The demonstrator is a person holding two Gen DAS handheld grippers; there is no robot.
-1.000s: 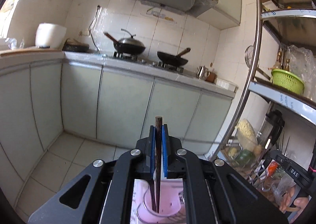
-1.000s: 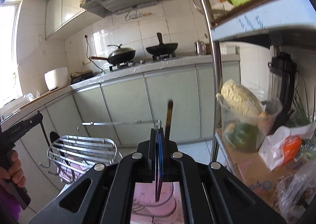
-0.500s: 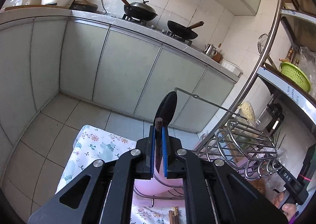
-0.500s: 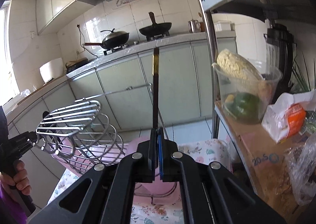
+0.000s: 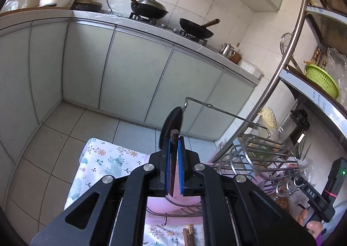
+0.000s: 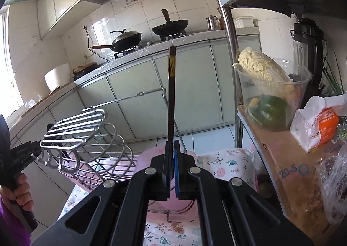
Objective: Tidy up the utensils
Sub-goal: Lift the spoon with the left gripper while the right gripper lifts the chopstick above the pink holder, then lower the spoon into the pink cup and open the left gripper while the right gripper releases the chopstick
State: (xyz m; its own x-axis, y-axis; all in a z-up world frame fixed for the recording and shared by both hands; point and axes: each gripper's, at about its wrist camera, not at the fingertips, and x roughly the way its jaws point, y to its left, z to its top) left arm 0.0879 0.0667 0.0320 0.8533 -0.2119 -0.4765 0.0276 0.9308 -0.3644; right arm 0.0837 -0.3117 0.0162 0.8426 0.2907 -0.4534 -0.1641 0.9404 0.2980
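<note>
My left gripper is shut on a dark wooden-handled spoon; its black bowl sticks up above the fingertips. My right gripper is shut on a black chopstick with a gold band, which points straight up. Both hang over a wire utensil rack with a pink tray under it, on a floral tablecloth. The rack also shows in the left wrist view. More chopsticks lie on the cloth below the left gripper.
A metal shelf post stands right of the rack. Beside it are a plastic tub of cabbage, a blender and bags on a cardboard box. Kitchen counters with woks line the far wall.
Both grippers have tilted downward, so the rack, pink tray and tablecloth came into view. The left gripper's spoon bowl now shows above its fingers. The right chopstick now stands long and upright.
</note>
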